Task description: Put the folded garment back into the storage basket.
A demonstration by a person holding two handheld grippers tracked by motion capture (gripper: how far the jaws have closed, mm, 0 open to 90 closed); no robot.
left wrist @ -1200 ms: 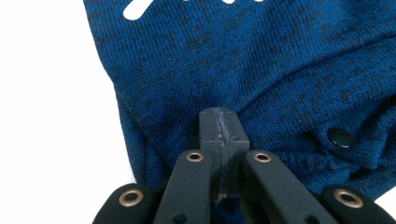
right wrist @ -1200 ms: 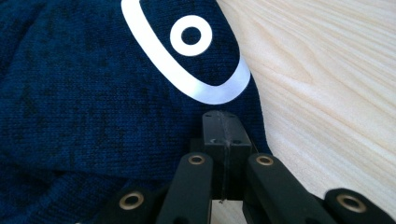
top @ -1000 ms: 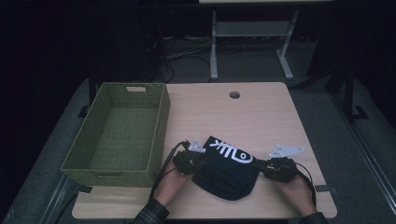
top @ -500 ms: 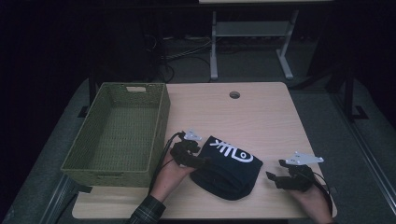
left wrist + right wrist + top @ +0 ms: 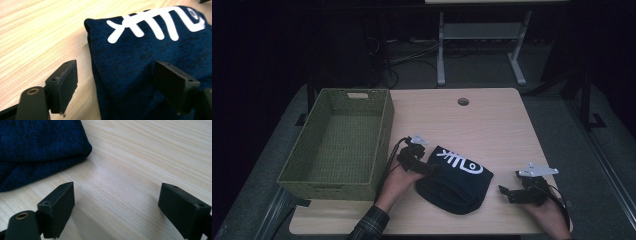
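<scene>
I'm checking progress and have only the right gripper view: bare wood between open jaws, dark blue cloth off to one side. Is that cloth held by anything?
Observer: No. The left gripper is open, its jaws straddling the folded garment's edge.
Operator: Any marking on the garment?
Observer: A white graphic is printed on its top.
Operator: Where would it go?
Observer: Possibly into the green woven basket at the table's left; nothing lies in it.

My left gripper [image 5: 430, 168] and right gripper [image 5: 504, 191]: black, blocky jaws, grey three-cornered top plates, black cables. Plaid sleeve [image 5: 368, 227], lower left.
</scene>
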